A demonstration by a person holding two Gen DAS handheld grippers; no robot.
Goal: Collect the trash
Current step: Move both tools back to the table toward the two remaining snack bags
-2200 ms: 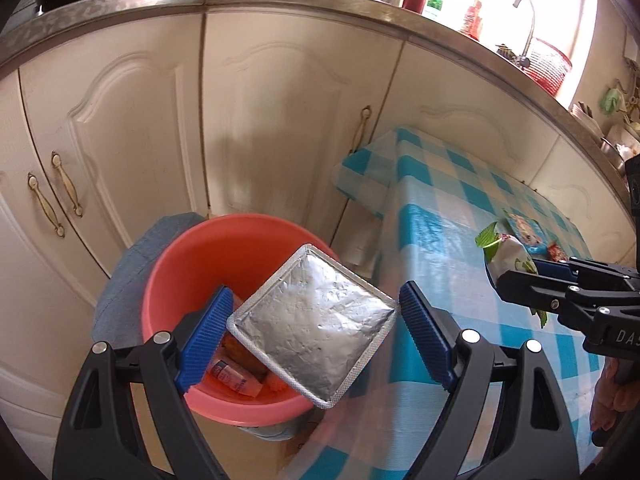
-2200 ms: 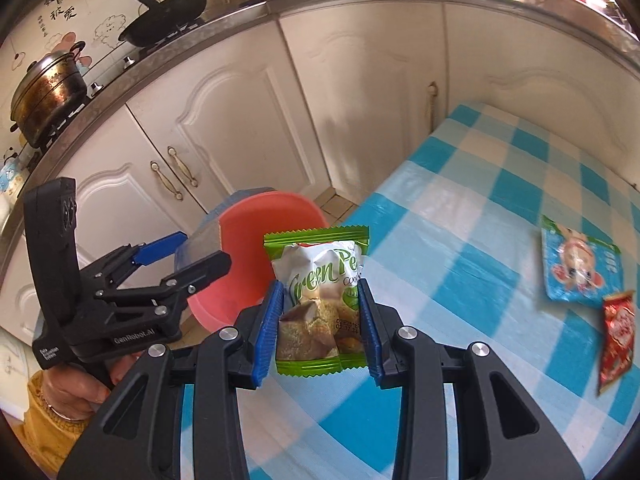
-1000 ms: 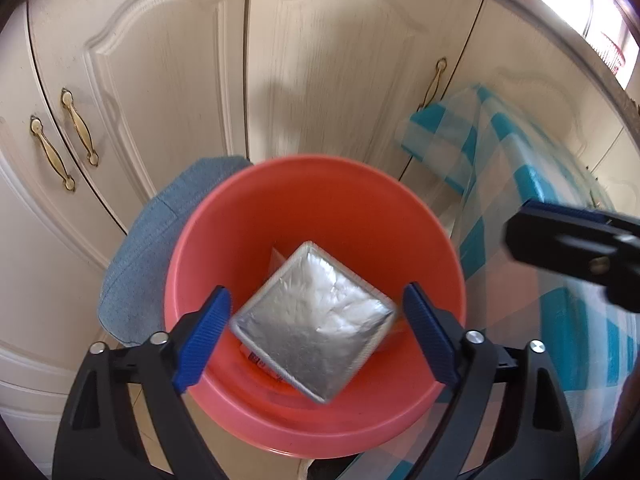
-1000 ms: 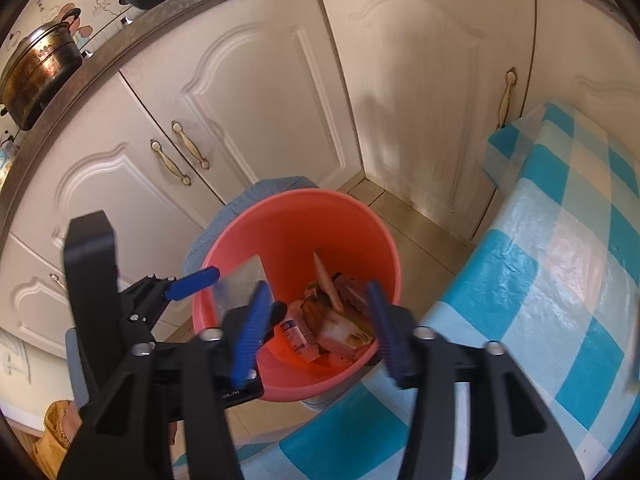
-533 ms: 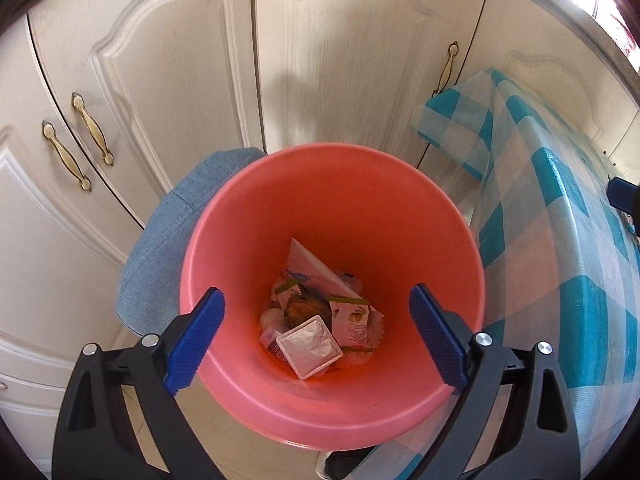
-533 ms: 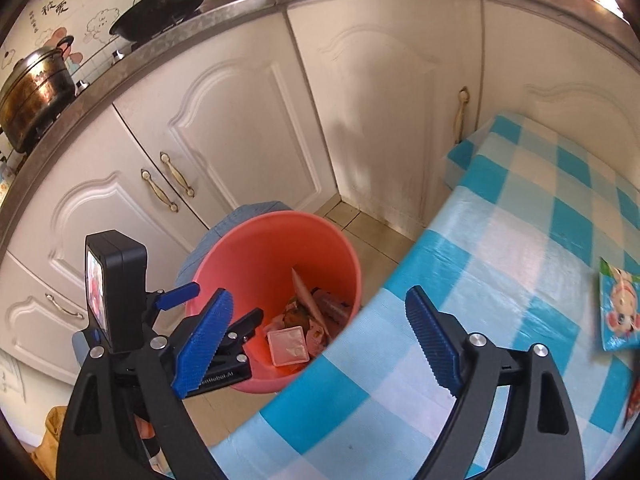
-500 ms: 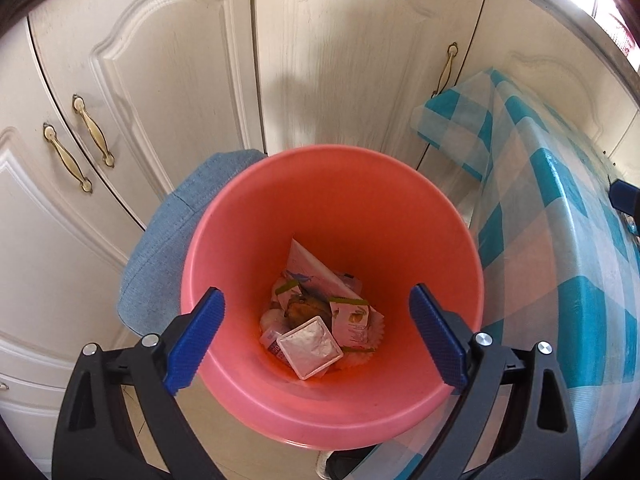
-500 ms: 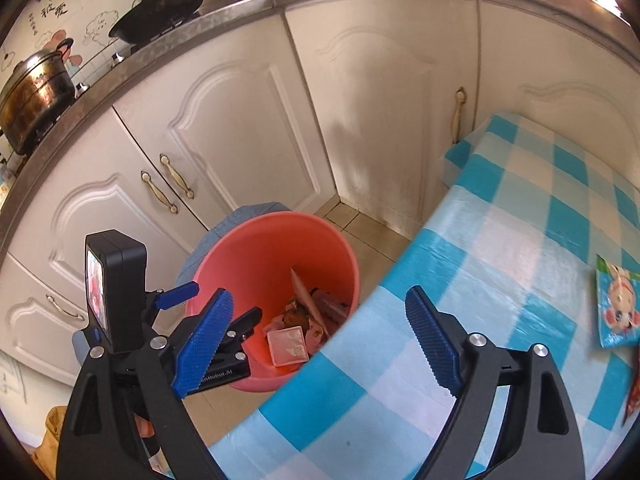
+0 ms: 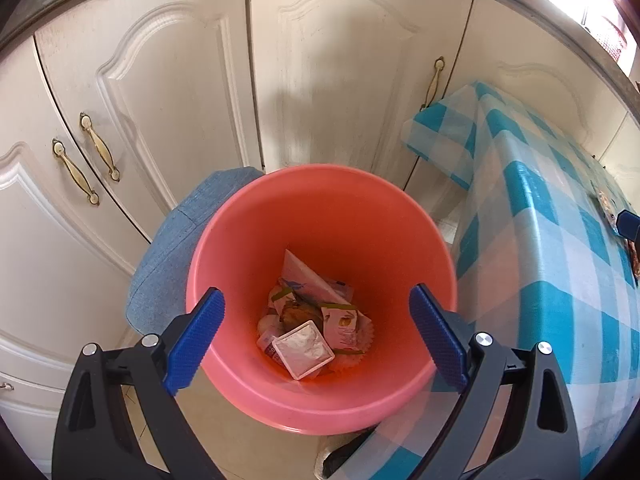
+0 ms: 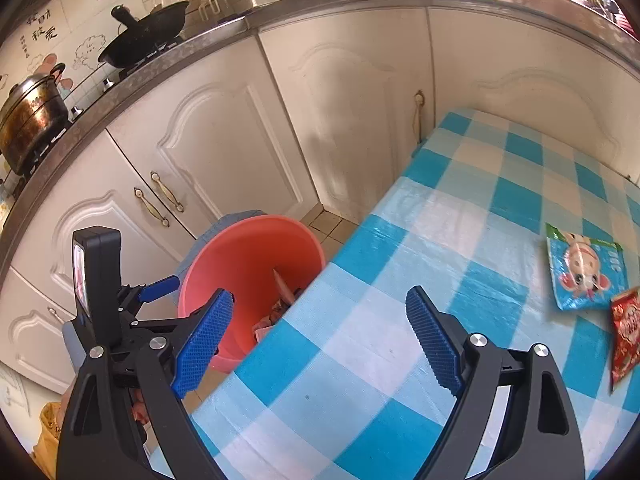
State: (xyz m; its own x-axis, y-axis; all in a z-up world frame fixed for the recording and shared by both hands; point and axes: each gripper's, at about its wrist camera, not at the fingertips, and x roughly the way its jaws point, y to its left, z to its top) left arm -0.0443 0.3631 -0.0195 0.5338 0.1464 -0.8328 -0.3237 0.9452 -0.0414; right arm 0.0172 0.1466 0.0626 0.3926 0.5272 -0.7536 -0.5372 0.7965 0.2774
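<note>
Above the pink bucket (image 9: 320, 216), left tool (image 9: 318, 334) spread, empty, angled downward; right tool (image 10: 320, 338) likewise over the table (image 10: 460, 216).

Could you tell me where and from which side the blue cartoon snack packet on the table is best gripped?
The blue snack packet lies flat on the checked tablecloth. Probably come from above at its free left edge, away from the red packet at its lower right corner, and pinch that edge.

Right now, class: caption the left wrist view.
Open left gripper above the pink bucket holding discarded wrappers.
</note>
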